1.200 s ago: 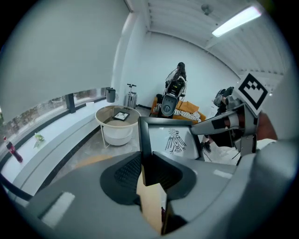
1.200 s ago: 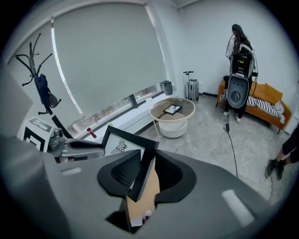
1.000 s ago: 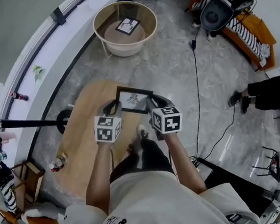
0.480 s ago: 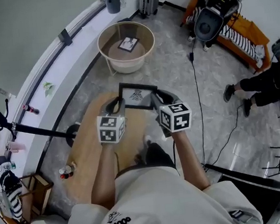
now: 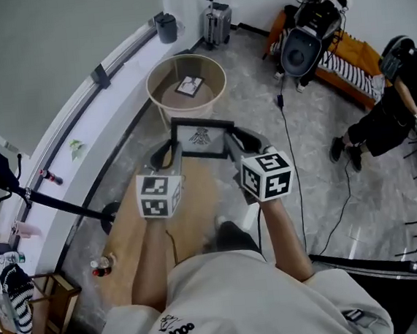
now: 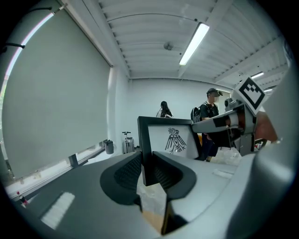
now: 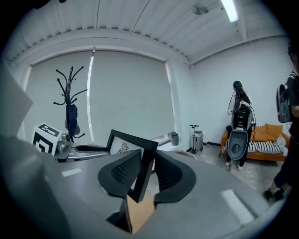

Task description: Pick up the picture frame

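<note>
The picture frame (image 5: 202, 136) is black with a white print of a bird figure. It hangs in the air above the oval wooden table (image 5: 197, 200), held by its two side edges. My left gripper (image 5: 169, 153) is shut on the frame's left edge, which stands upright between the pads in the left gripper view (image 6: 145, 154). My right gripper (image 5: 236, 144) grips the right edge; its jaws are closing a little further on that edge (image 7: 142, 165). In both gripper views the frame (image 6: 170, 139) stands nearly upright.
A round beige basket table (image 5: 157, 79) with another small picture on it stands beyond the frame. A black cable (image 5: 292, 154) runs over the marble floor on the right. A person (image 5: 387, 112) sits near an orange sofa (image 5: 352, 60). A curved window ledge (image 5: 79, 123) runs along the left.
Both grippers have risen together with the picture frame between them, from close above the wooden table to well above it. The frame has tipped more upright.
</note>
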A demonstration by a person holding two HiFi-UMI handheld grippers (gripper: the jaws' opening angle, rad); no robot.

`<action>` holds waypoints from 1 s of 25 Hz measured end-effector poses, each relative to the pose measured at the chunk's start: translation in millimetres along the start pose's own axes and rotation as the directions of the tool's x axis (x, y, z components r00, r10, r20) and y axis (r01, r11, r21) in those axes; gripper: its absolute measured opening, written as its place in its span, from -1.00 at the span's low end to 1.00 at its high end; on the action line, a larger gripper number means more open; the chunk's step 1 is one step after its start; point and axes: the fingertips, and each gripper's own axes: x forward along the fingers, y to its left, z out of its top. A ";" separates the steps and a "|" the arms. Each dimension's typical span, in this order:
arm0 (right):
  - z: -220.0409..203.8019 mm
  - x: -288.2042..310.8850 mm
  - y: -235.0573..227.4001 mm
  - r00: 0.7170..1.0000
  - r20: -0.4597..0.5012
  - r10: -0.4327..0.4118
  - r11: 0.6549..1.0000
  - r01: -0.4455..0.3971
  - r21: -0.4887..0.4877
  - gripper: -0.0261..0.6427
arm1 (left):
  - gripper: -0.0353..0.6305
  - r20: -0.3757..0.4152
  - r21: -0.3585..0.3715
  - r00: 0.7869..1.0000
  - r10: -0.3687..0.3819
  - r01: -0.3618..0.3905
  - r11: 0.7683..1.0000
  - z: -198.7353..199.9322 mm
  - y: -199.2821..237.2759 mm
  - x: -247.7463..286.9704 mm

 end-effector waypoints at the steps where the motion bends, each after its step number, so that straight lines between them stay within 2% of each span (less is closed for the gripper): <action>1: 6.2 -4.2 2.9 1.000 0.014 0.005 1.000 -0.005 -0.008 -0.64 | -0.65 0.015 0.002 1.000 0.000 0.000 1.000 6.6 -0.1 -3.4; 13: 60.3 -41.0 32.6 0.986 0.159 0.054 0.996 -0.042 -0.076 -0.64 | -0.65 0.142 0.055 0.990 0.020 -0.029 0.998 65.2 -0.1 -44.1; 21: 86.3 -58.4 45.1 0.975 0.203 0.085 0.988 -0.056 -0.146 -0.65 | -0.65 0.208 0.056 0.978 0.025 -0.038 0.998 90.5 -0.7 -58.3; 25: 90.2 -59.5 42.8 0.974 0.213 0.082 0.987 -0.051 -0.150 -0.65 | -0.65 0.220 0.061 0.975 0.024 -0.038 0.997 96.2 -2.3 -58.5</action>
